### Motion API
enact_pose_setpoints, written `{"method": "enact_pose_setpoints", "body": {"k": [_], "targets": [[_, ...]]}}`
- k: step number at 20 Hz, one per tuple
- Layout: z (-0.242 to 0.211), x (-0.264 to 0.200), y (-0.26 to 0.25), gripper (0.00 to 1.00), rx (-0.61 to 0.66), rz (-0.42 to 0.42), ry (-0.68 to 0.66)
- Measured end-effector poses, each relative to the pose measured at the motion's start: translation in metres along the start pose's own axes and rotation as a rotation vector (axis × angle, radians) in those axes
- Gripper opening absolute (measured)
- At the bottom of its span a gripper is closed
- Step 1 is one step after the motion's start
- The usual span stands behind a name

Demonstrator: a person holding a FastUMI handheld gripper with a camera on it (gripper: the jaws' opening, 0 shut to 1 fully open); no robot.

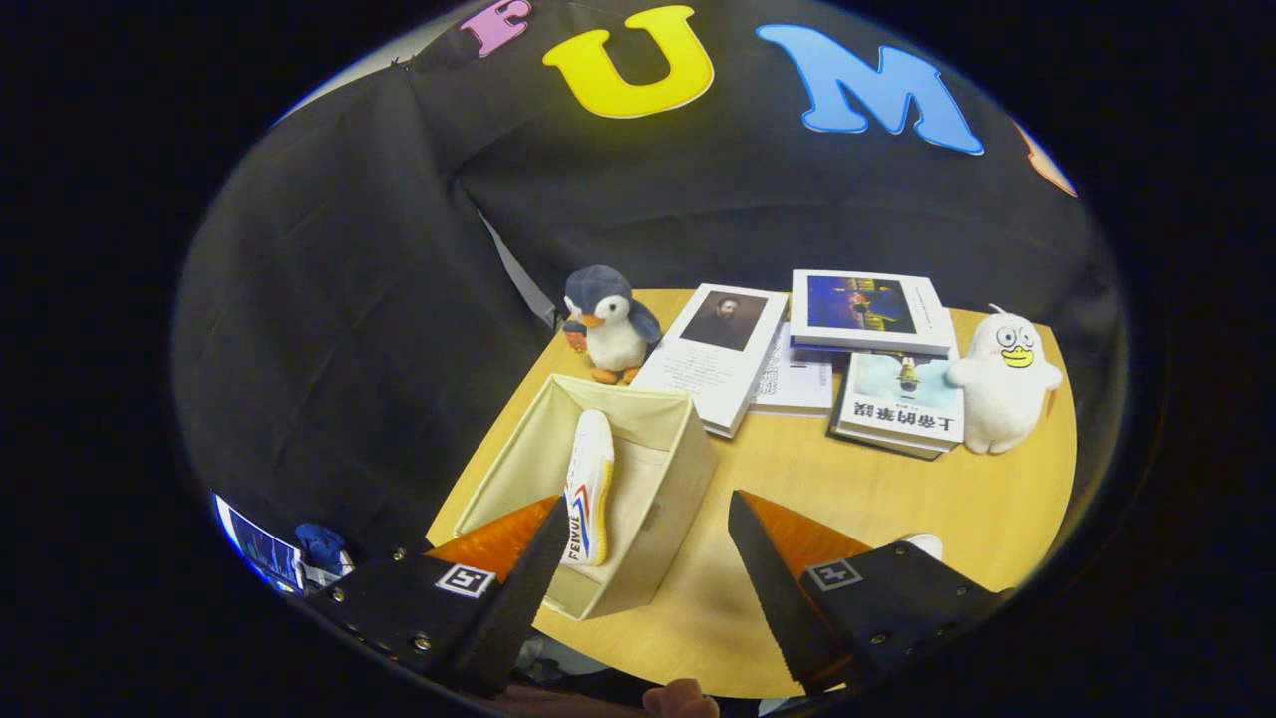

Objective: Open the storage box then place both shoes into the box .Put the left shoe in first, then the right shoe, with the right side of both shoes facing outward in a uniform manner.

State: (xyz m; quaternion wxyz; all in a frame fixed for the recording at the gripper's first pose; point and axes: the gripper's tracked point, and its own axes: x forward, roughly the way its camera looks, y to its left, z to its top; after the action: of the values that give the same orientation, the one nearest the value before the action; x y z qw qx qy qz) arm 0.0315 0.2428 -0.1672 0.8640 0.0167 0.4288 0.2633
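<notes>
The beige fabric storage box stands open on the wooden table, just ahead of my left finger. One white shoe with red and blue stripes stands on its side inside the box, toe pointing away. My gripper hovers above the table beside the box, open, with nothing between its fingers. A small white patch, possibly the other shoe, peeks out behind my right finger; I cannot tell what it is.
Beyond the box sit a plush penguin, several books laid flat, and a white plush duck at the far right. A person's fingertip shows below the fingers. Bare tabletop lies to the right of the box.
</notes>
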Motion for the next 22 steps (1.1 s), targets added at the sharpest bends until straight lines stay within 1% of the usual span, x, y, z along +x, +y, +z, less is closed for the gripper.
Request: {"method": "enact_pose_setpoints", "body": {"k": [3,7,11,14,18,22], "targets": [[-0.002,-0.022,-0.022,0.97,0.02,-0.019,-0.047],[-0.012,-0.047,-0.053,0.98,0.085,-0.041,-0.101],[-0.03,-0.069,-0.1,0.98,0.14,-0.117,-0.136],[-0.044,-0.08,-0.125,0.98,0.18,-0.156,-0.149],[-0.066,-0.09,-0.154,0.97,0.215,-0.212,-0.141],[-0.105,-0.091,-0.183,0.97,0.248,-0.272,-0.075]]}}
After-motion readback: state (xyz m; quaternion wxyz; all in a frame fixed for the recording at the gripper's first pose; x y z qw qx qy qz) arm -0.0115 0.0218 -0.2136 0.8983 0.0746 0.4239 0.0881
